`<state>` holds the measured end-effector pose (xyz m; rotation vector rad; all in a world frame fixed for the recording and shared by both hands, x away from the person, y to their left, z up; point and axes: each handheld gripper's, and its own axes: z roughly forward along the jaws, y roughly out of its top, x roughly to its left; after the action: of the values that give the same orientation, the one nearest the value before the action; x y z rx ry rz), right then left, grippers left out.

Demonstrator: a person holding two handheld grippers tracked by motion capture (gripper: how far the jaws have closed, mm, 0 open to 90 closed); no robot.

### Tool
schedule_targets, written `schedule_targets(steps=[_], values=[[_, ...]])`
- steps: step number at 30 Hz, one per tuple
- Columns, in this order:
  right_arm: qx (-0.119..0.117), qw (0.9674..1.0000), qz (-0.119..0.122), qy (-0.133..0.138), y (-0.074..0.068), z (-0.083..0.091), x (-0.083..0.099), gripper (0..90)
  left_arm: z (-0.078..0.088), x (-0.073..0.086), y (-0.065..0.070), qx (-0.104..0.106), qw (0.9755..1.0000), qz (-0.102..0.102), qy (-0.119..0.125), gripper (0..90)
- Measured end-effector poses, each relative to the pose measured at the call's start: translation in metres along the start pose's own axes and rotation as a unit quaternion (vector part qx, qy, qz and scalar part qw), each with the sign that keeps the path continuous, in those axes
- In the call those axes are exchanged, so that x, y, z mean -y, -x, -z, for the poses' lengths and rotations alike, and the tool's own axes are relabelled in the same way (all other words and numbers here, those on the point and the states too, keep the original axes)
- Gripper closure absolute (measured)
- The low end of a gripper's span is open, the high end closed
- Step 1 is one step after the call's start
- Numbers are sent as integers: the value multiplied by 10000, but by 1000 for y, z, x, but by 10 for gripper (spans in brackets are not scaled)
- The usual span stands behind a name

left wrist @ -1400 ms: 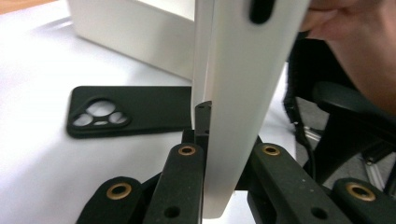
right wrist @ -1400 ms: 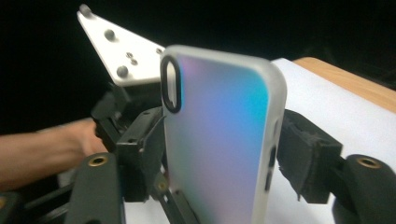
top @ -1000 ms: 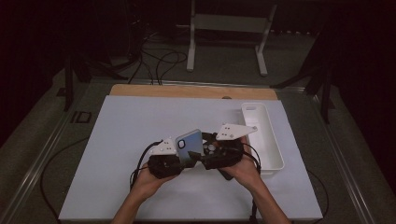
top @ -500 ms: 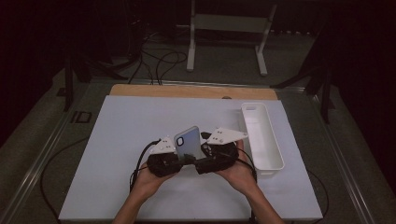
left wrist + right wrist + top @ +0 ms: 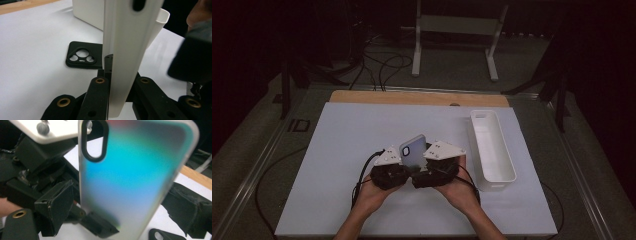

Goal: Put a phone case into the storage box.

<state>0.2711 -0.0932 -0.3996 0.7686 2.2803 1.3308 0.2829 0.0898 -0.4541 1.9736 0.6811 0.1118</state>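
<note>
Two grippers meet near the front middle of the white table (image 5: 342, 150), each in one of the person's hands. Left gripper (image 5: 398, 167): jaws clamped on the lower edge of an iridescent phone case (image 5: 413, 151), which stands upright between the two grippers. In the left gripper view this case (image 5: 127, 50) appears edge-on, rising straight from the closed jaws. On the table beyond it lies a black phone case (image 5: 83, 55), flat, camera cut-outs facing up, apart from both grippers.

Right gripper (image 5: 432, 167): jaws have just been opening and now stand wide apart. In the right gripper view the iridescent phone case (image 5: 135, 177) sits between the two padded fingers (image 5: 56, 205), with a gap on each side; neither pad presses on it.

Right of the hands, a white tray (image 5: 507, 170) lies lengthwise along the table's right side, just beside the right gripper. The wooden strip (image 5: 417, 97) borders the table's far edge.
</note>
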Motion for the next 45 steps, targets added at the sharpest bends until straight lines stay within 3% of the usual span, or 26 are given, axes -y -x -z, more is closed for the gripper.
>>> schedule_targets(steps=[1, 5, 11, 20, 30, 45], values=[[130, 9999, 18, -5, -2, -2, -1, 114, 0, 0, 0, -8, 10000, -14, -14, 861], [285, 9996, 8, 42, -3, -4, -4, 130, -2, 1, 2, -7, 10000, -48, -49, 861], [355, 9993, -34, 111, -4, -4, -7, 136, -3, 1, 4, -13, 10000, -50, 1, 860], [345, 9990, -219, 188, -1, -3, -7, 146, -4, 3, 6, 12, 9998, -88, 194, 856], [390, 9983, -361, 232, 0, -4, -8, 146, -6, 3, 8, -145, 9998, -54, 159, 858], [396, 9965, -692, 267, 6, -3, -9, 148, -8, 5, 9, -147, 9997, -91, 200, 856]])
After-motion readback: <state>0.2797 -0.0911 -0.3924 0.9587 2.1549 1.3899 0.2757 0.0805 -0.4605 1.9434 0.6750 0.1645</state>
